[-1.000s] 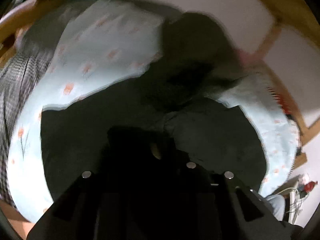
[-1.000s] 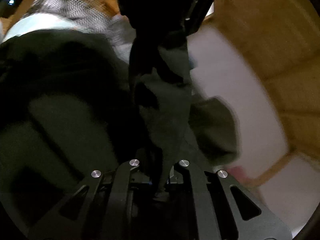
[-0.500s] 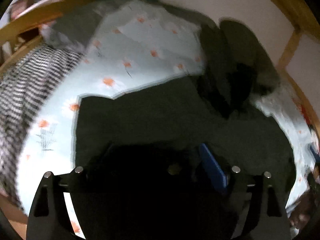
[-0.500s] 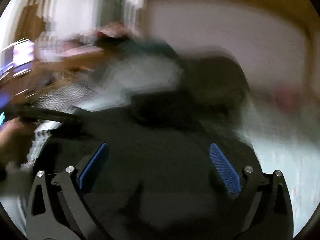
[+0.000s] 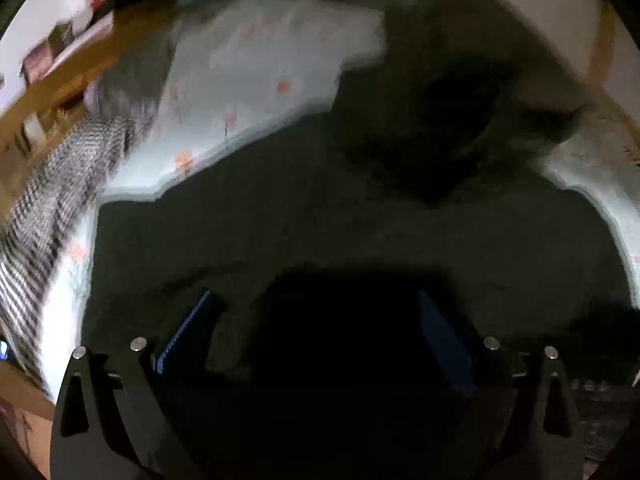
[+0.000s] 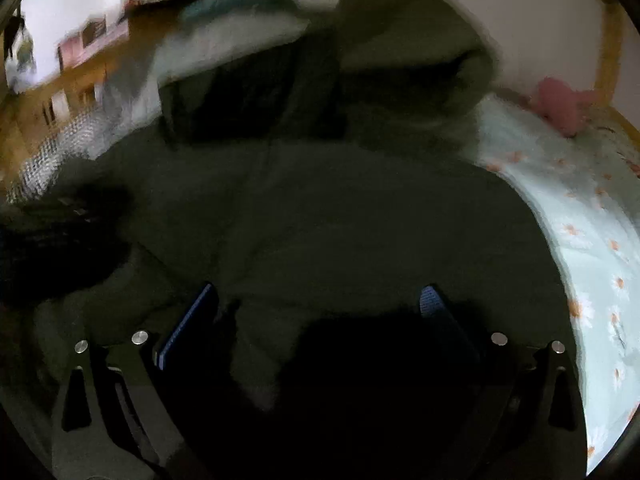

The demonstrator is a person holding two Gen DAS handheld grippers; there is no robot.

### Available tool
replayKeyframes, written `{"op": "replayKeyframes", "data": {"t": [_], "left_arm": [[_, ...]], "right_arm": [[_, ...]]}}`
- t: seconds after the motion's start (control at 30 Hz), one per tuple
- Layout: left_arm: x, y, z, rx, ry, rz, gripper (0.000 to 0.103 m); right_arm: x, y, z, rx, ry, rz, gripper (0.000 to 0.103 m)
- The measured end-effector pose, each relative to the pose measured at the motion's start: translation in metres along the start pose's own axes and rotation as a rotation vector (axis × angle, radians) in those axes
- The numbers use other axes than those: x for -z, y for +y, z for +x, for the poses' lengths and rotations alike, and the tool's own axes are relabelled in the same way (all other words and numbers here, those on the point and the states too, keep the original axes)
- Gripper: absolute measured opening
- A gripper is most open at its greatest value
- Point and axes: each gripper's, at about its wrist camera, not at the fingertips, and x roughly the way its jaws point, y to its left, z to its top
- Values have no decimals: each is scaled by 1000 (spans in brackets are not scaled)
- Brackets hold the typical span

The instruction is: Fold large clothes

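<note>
Both grippers, left [image 5: 316, 332] and right [image 6: 316, 320], hover wide-fingered over the soft, heavy dark hoodie [image 6: 360, 220]; grip its hem corners.

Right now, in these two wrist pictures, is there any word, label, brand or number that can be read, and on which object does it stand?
None can be read.
The papers or boxes on the wooden shelf are too blurred to read.
The dark green hoodie shows no visible print or label.
The floral bedsheet carries only flowers, no text.
</note>
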Motion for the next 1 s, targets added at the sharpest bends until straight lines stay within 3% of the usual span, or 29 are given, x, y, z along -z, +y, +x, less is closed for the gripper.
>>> {"op": "replayKeyframes", "data": {"t": [0.03,0.1,0.17,0.23,0.37,0.43,0.6,0.83,0.9,1.0], "left_arm": [[6,3,2,14,-55,-8,98],[10,-1,5,-6,-105,24,99],[10,-6,9,-21,-115,54,99],[8,-6,14,-10,-114,57,99],[13,-3,21,-9,-119,68,99],[16,1,24,-5,-126,71,99],[18,4,25,-4,-132,80,99],[18,1,20,-10,-103,86,99],[20,3,9,-12,-102,72,98],[40,11,-25,-7,-162,58,98]], "right_arm": [[8,-13,-15,22,-25,18,100],[11,-26,-9,71,27,21,100],[23,-39,20,52,130,26,100],[30,-38,32,39,108,14,100],[26,-36,29,66,154,34,100],[25,-36,16,49,129,47,100],[41,-29,34,56,111,8,100],[36,-28,41,52,92,7,101],[36,-30,34,31,68,11,101],[44,-38,8,-51,20,22,100]]}}
